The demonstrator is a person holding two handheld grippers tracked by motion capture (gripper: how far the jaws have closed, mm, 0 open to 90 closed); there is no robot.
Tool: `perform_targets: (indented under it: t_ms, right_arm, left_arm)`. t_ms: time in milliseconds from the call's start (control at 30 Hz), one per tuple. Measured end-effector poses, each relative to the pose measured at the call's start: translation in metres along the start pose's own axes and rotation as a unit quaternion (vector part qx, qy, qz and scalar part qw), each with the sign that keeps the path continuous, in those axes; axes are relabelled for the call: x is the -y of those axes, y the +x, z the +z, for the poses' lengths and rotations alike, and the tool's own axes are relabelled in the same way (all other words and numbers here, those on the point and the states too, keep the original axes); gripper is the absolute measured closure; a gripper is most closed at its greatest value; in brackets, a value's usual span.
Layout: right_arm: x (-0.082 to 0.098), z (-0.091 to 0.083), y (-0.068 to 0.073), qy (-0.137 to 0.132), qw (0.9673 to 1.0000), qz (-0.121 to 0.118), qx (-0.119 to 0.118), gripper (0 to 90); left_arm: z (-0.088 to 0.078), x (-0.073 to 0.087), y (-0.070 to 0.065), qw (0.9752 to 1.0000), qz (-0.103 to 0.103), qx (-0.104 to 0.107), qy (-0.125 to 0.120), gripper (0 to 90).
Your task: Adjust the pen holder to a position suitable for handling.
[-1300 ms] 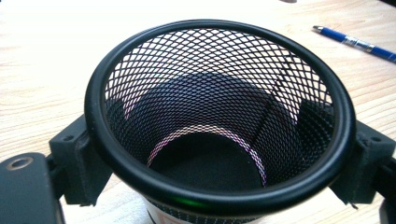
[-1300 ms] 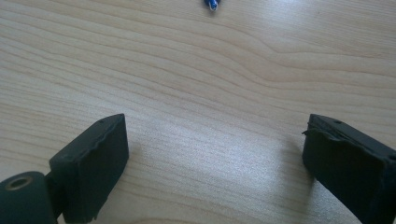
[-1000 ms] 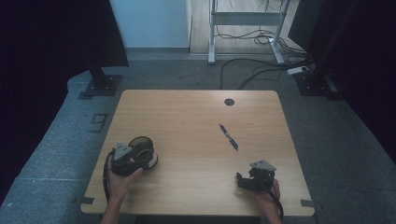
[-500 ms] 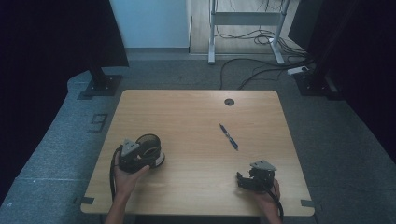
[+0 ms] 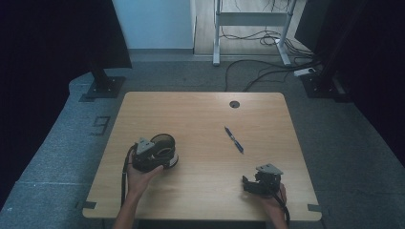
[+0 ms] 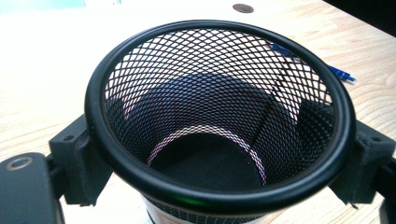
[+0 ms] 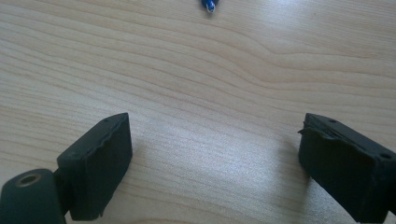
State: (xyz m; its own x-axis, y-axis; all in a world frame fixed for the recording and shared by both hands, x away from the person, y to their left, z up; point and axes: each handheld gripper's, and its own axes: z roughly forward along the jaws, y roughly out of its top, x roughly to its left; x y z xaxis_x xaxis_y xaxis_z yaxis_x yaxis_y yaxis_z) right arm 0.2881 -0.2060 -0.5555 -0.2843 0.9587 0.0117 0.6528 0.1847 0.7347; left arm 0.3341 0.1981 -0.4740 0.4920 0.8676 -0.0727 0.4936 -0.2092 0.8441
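Observation:
A black wire-mesh cup [image 5: 164, 145] stands at the table's left, and my left gripper [image 5: 152, 155] is shut on it, one jaw on each side of its wall. In the left gripper view the mesh cup [image 6: 215, 116] is empty, its mouth facing the camera. A blue pen [image 5: 234, 140] lies flat near the table's middle right; through the mesh the pen [image 6: 338, 72] shows beyond the rim. My right gripper [image 5: 248, 183] rests low at the front right, open, with bare wood between its fingertips [image 7: 100, 158]. The pen's tip [image 7: 208, 4] lies ahead of it.
The wooden table [image 5: 200, 114] has a round cable hole [image 5: 234, 104] near its far edge. Stands and cables sit on the floor behind the table. The front edge lies close to both hands.
My left gripper has carried the mesh cup to the right, toward the table's middle. The right gripper and the pen have stayed where they were.

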Motion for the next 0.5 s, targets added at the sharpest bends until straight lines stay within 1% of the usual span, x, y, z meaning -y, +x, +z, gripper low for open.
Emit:
perform_targets:
  t_ms: [200, 500]
  right_arm:
    - [0.000, 0.000, 0.000, 0.000, 1.0000, 0.000, 0.000, 9.1]
    - [0.000, 0.000, 0.000, 0.000, 1.0000, 0.000, 0.001, 9.3]
  left_arm:
    - [0.004, -0.002, -0.005, 1.0000, 0.004, 0.002, 0.004, 10.4]
    - [0.014, -0.008, -0.016, 0.9998, 0.015, 0.009, 0.009, 10.5]
